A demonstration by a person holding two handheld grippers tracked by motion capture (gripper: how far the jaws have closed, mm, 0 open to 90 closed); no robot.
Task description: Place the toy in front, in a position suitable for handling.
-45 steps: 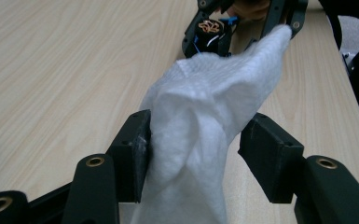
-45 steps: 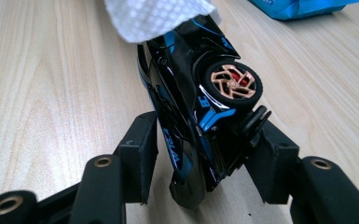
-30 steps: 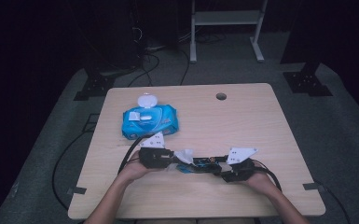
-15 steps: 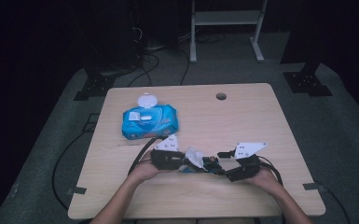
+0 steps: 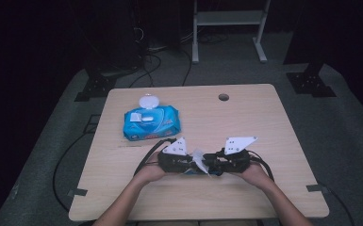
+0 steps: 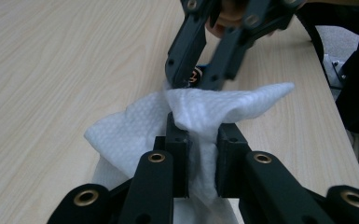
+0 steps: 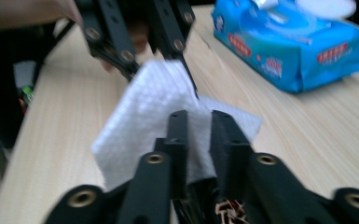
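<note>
A white wet wipe [image 5: 199, 159] hangs between my two grippers, just above the table's front middle. My left gripper [image 5: 194, 165] points right and is shut on the wipe [image 6: 200, 140], which bunches over its pads. My right gripper [image 5: 208, 165] points left and faces it tip to tip. Its jaws have just been closing and now pinch another part of the wipe [image 7: 192, 135]. In the left gripper view the right gripper [image 6: 204, 77] reaches down to the wipe's far edge. The right gripper view has the left gripper [image 7: 186, 77] behind the raised sheet.
A blue pack of wet wipes [image 5: 151, 123] lies at the table's left middle with its white lid [image 5: 147, 101] flipped open; it is also in the right gripper view [image 7: 293, 42]. The wooden table [image 5: 245, 117] has a cable hole [image 5: 223, 97] near its far edge. Cables trail off the left side.
My left gripper has carried the wipe to the right. My right gripper has risen to meet it and shut on the wipe, so both grippers now hold it.
</note>
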